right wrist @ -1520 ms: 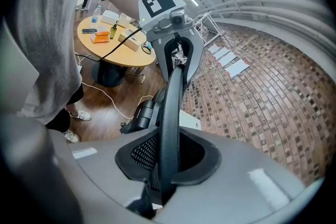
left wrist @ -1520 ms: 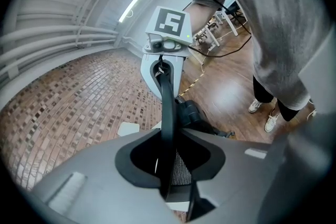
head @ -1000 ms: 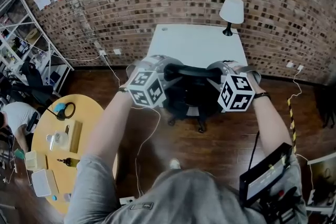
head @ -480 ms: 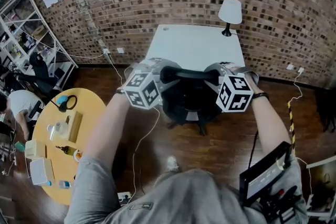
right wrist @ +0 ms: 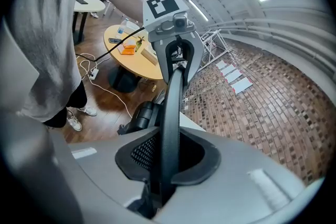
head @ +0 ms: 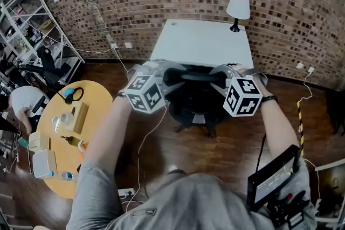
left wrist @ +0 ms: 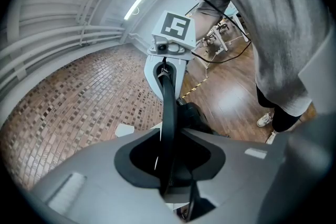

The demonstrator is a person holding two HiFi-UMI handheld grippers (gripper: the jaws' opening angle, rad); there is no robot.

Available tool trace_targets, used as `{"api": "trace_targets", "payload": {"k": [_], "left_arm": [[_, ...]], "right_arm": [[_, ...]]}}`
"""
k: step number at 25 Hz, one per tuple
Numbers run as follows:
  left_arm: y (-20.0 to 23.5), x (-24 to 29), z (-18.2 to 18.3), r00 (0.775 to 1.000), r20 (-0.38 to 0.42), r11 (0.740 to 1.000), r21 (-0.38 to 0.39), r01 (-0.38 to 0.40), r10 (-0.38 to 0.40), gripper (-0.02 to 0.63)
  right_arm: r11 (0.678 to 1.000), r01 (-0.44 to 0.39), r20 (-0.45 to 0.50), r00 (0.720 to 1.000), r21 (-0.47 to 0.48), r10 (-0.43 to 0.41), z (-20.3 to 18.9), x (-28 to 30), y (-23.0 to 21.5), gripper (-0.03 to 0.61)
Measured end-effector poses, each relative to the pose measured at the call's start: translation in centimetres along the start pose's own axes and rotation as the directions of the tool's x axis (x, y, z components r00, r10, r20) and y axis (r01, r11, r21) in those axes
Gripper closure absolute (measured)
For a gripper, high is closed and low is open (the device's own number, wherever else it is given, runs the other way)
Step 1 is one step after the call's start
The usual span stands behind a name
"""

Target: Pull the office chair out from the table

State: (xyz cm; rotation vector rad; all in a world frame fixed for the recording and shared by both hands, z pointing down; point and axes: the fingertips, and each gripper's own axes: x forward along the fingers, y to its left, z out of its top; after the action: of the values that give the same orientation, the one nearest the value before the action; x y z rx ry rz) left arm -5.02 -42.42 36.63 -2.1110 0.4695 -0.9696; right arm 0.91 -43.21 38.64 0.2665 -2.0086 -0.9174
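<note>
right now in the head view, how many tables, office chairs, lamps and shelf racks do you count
tables: 2 (white table, round yellow table)
office chair: 1
lamp: 1
metal shelf rack: 1
total: 5
The dark clutter beside the rack is too unclear to count.
</note>
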Motion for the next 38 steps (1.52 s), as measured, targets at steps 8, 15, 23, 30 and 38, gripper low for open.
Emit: {"api": "trace_targets", "payload": {"k": [8, 15, 23, 30, 38], "left_arm": [[-2.6, -2.8, 1.7, 0.999, 0.038, 1.000, 0.018, 0.017, -0.018, 0.520], [-5.0, -5.7, 2.5, 0.996, 0.075, 0.999, 0.039, 0.038, -0.041, 0.520], [-7.2, -8.5, 4.1, 0.991, 0.120, 0.997, 0.064, 0.045, -0.052, 0.522], [-9.1, -10.4, 6.2, 0.990, 0.127, 0.997, 0.059, 0.050, -0.057, 0.520], [-11.5, -11.7, 9.5, 0.993, 0.109, 0.998, 0.048, 0.033, -0.038, 0.518]], "right_arm": [[0.999, -0.014, -0.003, 1.000, 0.029, 0.014, 2.6, -1.9, 2.9, 0.506], [0.998, -0.003, -0.033, 0.999, 0.055, 0.004, 5.4, -3.1, 5.4, 0.505], [0.997, 0.016, -0.056, 0.998, 0.079, -0.012, 8.0, -5.0, 8.0, 0.505], [0.996, 0.002, -0.022, 1.000, 0.086, 0.000, 9.5, -7.2, 10.2, 0.505], [0.999, 0.006, 0.016, 1.000, 0.052, -0.007, 10.2, -10.2, 12.9, 0.505]]}}
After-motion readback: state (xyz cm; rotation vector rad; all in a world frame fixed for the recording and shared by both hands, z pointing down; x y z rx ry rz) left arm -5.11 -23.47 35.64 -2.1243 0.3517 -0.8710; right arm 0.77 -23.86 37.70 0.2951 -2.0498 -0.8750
